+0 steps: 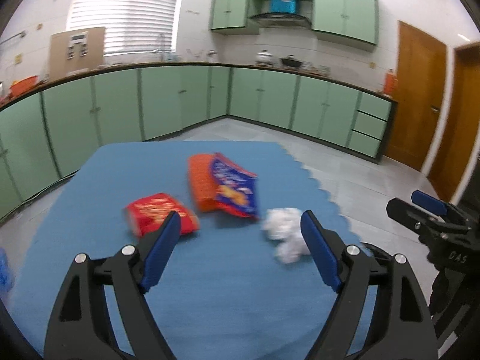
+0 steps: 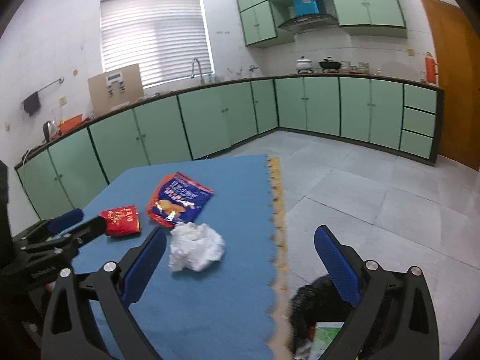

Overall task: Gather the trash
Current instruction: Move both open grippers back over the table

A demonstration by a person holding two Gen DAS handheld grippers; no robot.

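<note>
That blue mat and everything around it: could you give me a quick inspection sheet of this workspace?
Surface: blue mat, scalloped edge, on a table.
Job's things: red packet, blue snack bag, crumpled white paper, all on the mat; black bin bag beside its edge.
Clutter: nothing seen.
Grippers: left tool and right tool both open, empty.
Cables: nothing seen.
Surroundings: green cabinets, window blind, wooden door.

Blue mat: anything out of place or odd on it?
Three loose bits of litter lie on the blue mat: a red wrapper, a torn-open blue-and-orange snack bag and crumpled white paper. Nothing spilled. Both grippers, left and right, are open and empty.
</note>
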